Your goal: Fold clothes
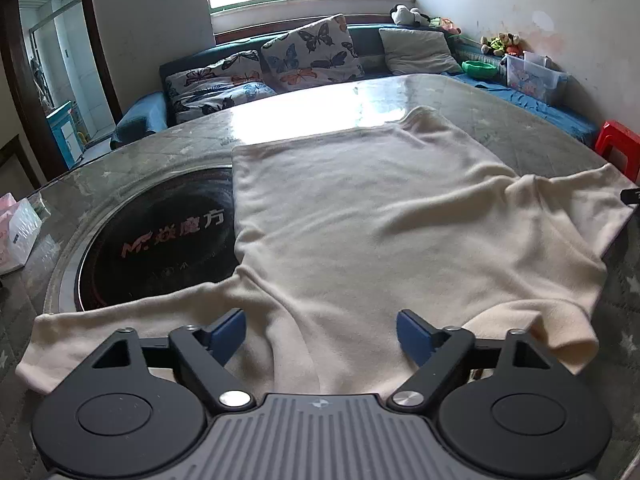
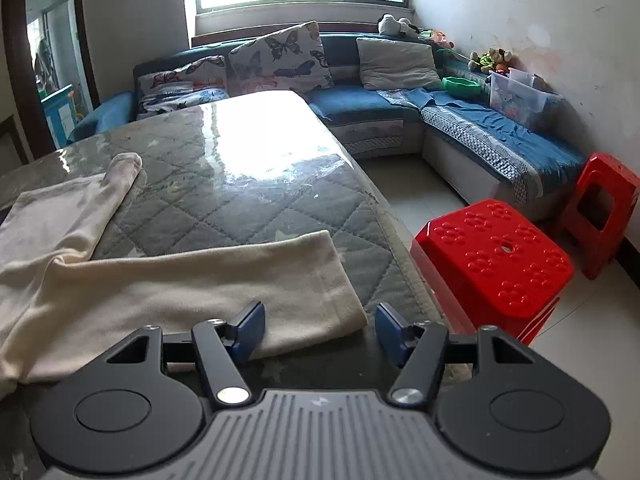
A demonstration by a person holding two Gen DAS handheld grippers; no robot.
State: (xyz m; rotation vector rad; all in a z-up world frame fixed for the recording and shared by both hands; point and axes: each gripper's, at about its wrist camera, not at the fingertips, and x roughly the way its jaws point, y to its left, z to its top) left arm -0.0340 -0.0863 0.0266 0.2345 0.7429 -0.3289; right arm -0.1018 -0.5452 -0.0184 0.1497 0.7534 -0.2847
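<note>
Your left gripper [image 1: 320, 334] hangs wide open over the cream shirt [image 1: 360, 216], gripping nothing. Your right gripper [image 2: 320, 330] gapes too, one pad [image 2: 250, 330] on the shirt's sleeve cuff [image 2: 312, 300]. The shirt lies spread on the quilted table [image 2: 240, 200].

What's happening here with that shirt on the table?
A person is holding a two-finger gripper in each hand, about to fold a cream long-sleeved top spread on a grey quilted table. Nothing is gripped yet. The left gripper is open over the near edge of the top's body. The right gripper is open at the cuff of one sleeve, which reaches toward the table edge beside a red plastic stool.
</note>
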